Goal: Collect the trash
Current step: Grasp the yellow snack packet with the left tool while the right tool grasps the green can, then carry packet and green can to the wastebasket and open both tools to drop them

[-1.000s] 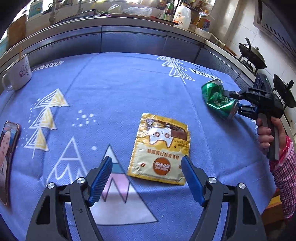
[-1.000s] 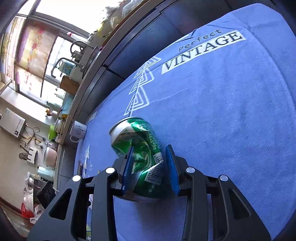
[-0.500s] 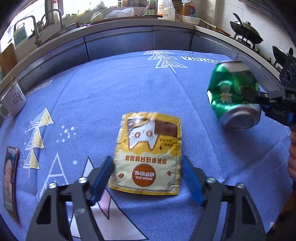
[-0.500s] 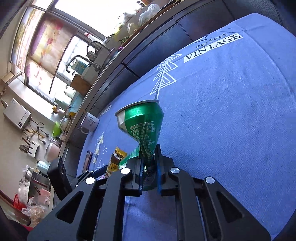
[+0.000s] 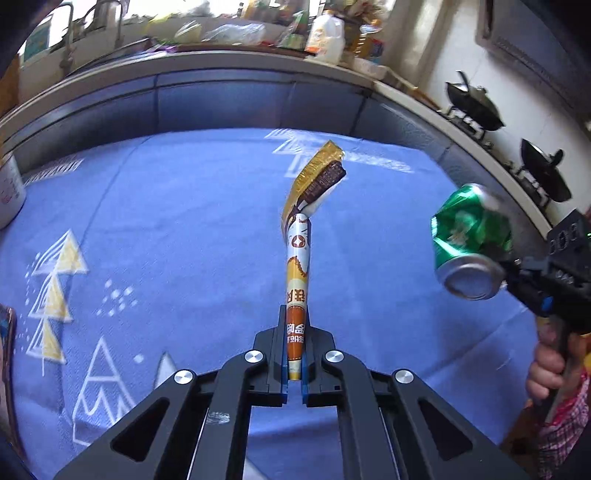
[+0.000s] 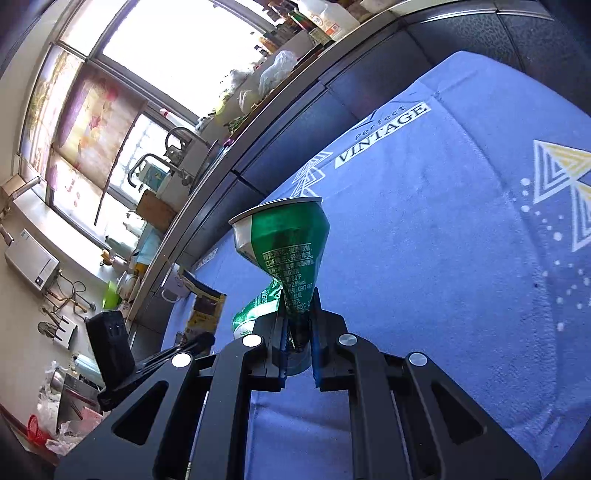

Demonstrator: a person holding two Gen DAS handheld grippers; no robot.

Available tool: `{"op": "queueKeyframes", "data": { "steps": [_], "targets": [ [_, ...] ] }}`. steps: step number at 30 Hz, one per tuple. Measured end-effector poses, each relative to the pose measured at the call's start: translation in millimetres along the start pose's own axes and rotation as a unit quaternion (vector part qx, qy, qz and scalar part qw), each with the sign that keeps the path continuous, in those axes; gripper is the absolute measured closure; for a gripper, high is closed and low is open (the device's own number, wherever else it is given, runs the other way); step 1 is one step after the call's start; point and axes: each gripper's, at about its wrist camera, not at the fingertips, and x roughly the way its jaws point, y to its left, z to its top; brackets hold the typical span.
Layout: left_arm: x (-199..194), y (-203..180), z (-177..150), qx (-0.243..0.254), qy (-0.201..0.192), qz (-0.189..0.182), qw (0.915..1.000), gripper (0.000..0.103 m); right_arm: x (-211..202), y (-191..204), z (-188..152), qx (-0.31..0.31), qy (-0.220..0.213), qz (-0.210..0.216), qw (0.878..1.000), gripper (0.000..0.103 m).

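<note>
While L gripper (image 5: 294, 354) fingers clamp the yellow pouch (image 5: 300, 258) edge-on, long axis pointing away w/ bent tip, R gripper (image 6: 297, 332) fingers pinch the crushed green can (image 6: 286, 251), rim outward.

Blue patterned tablecloth (image 5: 184, 221); white mug (image 5: 9, 192) left edge; woks (image 5: 476, 107) on stove.

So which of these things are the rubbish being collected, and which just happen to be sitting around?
Part of the job:
- yellow coffee sachet, pinched in the left gripper
- crushed green can, pinched in the right gripper

Just lying about:
- white mug on the blue tablecloth
- woks on the stove
- white jug on the counter
</note>
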Motion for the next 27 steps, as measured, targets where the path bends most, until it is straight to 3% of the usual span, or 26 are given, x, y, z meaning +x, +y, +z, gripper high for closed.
{"op": "queueKeyframes", "data": {
  "steps": [6,10,16,22,25,27],
  "targets": [
    [14.7,-75.5,32.6,0.068,0.007,-0.067,0.9954,0.098,-66.5,-47.0,4.5,0.036,-0.062,-0.043,0.997,0.094],
    [26.0,-150.8,52.8,0.128,0.007,-0.118,0.9848,0.098,-129.3,-89.3,4.4,0.069,-0.118,-0.076,0.988,0.094],
    [47.3,-276.4,82.6,0.209,0.006,-0.204,0.9564,0.098,-223.1,-150.0,2.7,0.107,-0.198,-0.162,0.961,0.094],
    [101.1,-387.1,100.2,0.249,0.028,-0.269,0.9298,0.098,-275.4,-198.4,12.1,0.130,-0.239,-0.220,0.937,0.094],
    [137.9,-428.5,104.0,0.244,0.044,-0.282,0.9268,0.098,-282.4,-220.1,20.2,0.132,-0.244,-0.237,0.931,0.094],
    [166.4,-447.5,108.5,0.226,0.062,-0.279,0.9313,0.098,-279.2,-231.5,26.6,0.133,-0.243,-0.242,0.930,0.094]
  ]
}}
